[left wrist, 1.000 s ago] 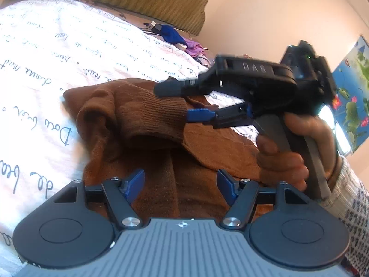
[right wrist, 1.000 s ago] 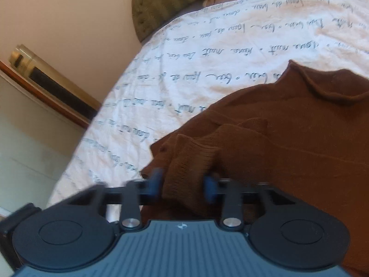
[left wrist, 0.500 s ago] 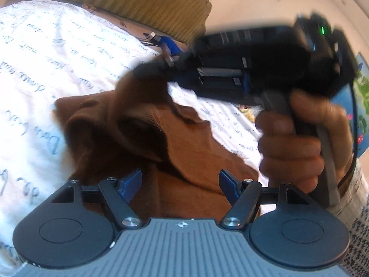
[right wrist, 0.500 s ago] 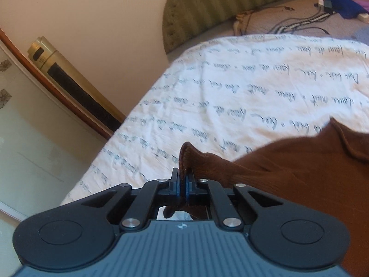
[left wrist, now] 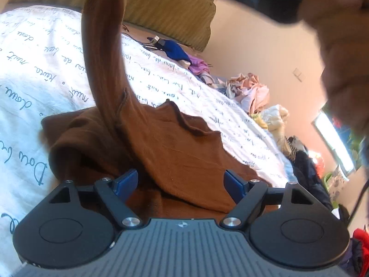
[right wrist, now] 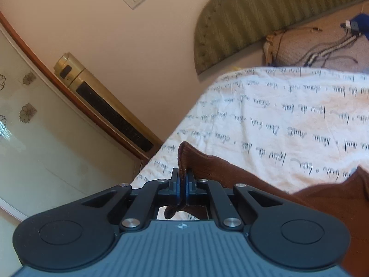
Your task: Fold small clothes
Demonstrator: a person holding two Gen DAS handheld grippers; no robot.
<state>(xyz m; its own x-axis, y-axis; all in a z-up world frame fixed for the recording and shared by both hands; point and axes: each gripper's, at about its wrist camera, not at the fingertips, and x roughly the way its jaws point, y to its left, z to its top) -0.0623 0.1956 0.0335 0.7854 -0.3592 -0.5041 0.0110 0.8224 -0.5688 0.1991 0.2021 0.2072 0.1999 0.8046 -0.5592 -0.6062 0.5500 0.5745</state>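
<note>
A small brown knit sweater [left wrist: 175, 152] lies on a white bedsheet [left wrist: 34, 73] printed with script. One sleeve [left wrist: 103, 46] rises in a long strip to the top of the left wrist view, where the other gripper's dark body and a hand [left wrist: 341, 46] holding it loom blurred. My left gripper [left wrist: 181, 181] is open, low over the sweater's body, its blue pads on either side of a fold. My right gripper [right wrist: 182, 184] is shut on the sleeve cuff [right wrist: 184, 154], held above the sheet [right wrist: 276, 120]; the sweater [right wrist: 322, 198] trails off to the right.
A green padded headboard [right wrist: 265, 11] and cables [right wrist: 334, 46] sit at the bed's head. Blue and purple clothes [left wrist: 182, 55] and a pile of crumpled garments [left wrist: 251, 92] lie along the far edge. A gold tower unit [right wrist: 101, 101] stands beside the bed.
The right gripper shut on the sleeve cuff and lifted it high, stretching the sleeve up off the sweater. The left gripper stayed open over the body.
</note>
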